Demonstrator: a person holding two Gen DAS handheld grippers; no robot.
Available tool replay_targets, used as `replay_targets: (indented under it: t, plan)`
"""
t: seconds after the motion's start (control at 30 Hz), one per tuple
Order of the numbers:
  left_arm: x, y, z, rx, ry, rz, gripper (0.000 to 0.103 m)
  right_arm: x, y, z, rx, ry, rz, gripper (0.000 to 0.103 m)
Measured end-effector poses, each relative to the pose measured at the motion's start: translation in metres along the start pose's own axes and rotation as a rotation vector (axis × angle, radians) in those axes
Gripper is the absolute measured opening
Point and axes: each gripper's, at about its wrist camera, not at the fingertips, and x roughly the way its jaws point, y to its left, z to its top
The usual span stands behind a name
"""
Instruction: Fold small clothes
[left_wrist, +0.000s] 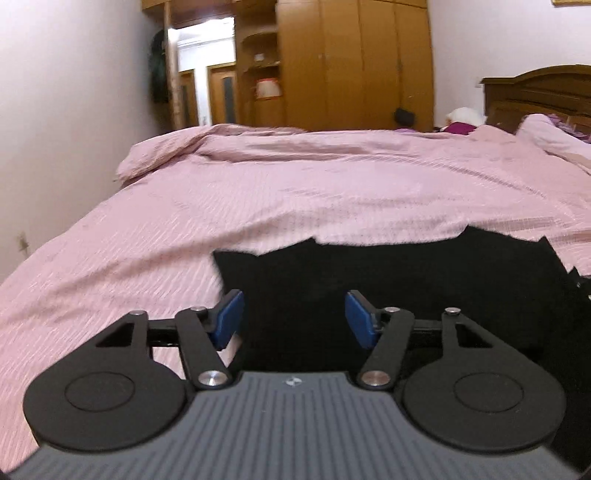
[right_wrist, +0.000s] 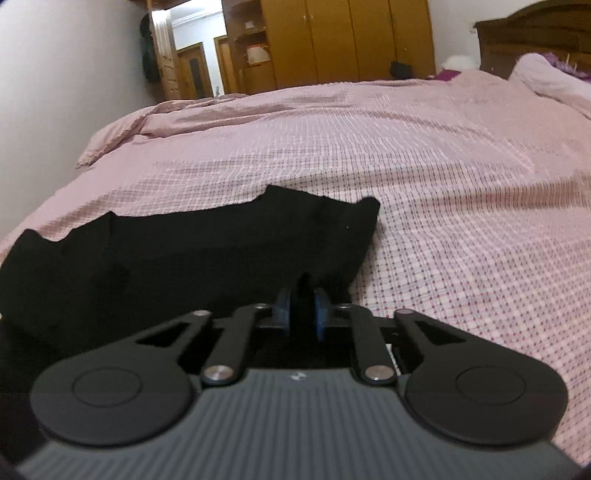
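Observation:
A small black garment (left_wrist: 424, 288) lies spread on the pink checked bedspread (left_wrist: 295, 195). In the left wrist view my left gripper (left_wrist: 293, 319) is open, its blue pads (left_wrist: 231, 317) wide apart over the garment's near left edge, with nothing between them. In the right wrist view the same black garment (right_wrist: 184, 251) stretches to the left. My right gripper (right_wrist: 303, 312) is shut on a pinch of the garment's near right edge, black cloth showing between its blue pads (right_wrist: 319, 314).
The bed (right_wrist: 461, 184) stretches ahead and to the right. A white wall (left_wrist: 55, 129) runs along the left. A crumpled duvet (left_wrist: 221, 144) lies at the far edge. Wooden wardrobes (left_wrist: 351, 62) and a brown headboard (left_wrist: 535, 92) stand beyond.

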Motion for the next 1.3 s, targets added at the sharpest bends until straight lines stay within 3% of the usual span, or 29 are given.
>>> replay_targets:
  t: [0.13, 0.23, 0.37, 0.43, 0.53, 0.67, 0.77, 1.0, 1.03, 1.07, 1.1, 1.13, 1.3]
  plan:
    - [0.05, 0.003, 0.003, -0.047, 0.019, 0.029, 0.062, -0.01, 0.011, 0.017, -0.059, -0.02, -0.024, 0.011]
    - [0.078, 0.005, -0.003, -0.065, 0.023, 0.074, 0.062, -0.023, 0.028, 0.035, -0.156, -0.086, -0.03, 0.011]
    - [0.109, 0.006, -0.012, -0.019, 0.027, 0.227, 0.054, -0.035, 0.046, 0.057, -0.244, -0.226, -0.074, 0.01]
    - [0.123, 0.017, -0.015, -0.058, 0.044, 0.28, 0.054, -0.029, 0.045, 0.063, -0.241, -0.269, -0.127, 0.01]
    - [0.135, 0.038, -0.017, -0.158, 0.088, 0.282, 0.054, -0.001, 0.03, 0.062, -0.183, -0.226, -0.172, 0.01]
    - [0.141, 0.046, -0.019, -0.194, 0.098, 0.277, 0.055, 0.05, 0.001, 0.04, -0.149, -0.096, -0.282, 0.008]
    - [0.137, 0.047, -0.02, -0.197, 0.105, 0.266, 0.055, 0.072, -0.032, 0.022, -0.01, 0.022, -0.259, 0.007]
    - [0.094, 0.044, -0.001, -0.117, 0.111, 0.197, 0.056, 0.04, -0.04, 0.032, 0.078, -0.04, -0.164, 0.012]
    - [0.086, 0.045, 0.001, -0.112, 0.102, 0.185, 0.056, 0.034, -0.04, 0.034, 0.085, -0.049, -0.146, 0.013]
    - [0.077, 0.046, 0.003, -0.106, 0.092, 0.174, 0.057, 0.029, -0.038, 0.036, 0.086, -0.056, -0.13, 0.029]
    - [0.069, 0.046, 0.006, -0.102, 0.08, 0.166, 0.058, 0.028, -0.035, 0.04, 0.084, -0.06, -0.107, 0.058]
    - [0.061, 0.046, 0.009, -0.096, 0.065, 0.165, 0.06, 0.026, -0.031, 0.041, 0.079, -0.063, -0.082, 0.07]
    - [0.04, 0.04, 0.023, -0.08, 0.016, 0.13, 0.063, 0.03, -0.012, 0.041, -0.013, -0.06, 0.003, 0.071]
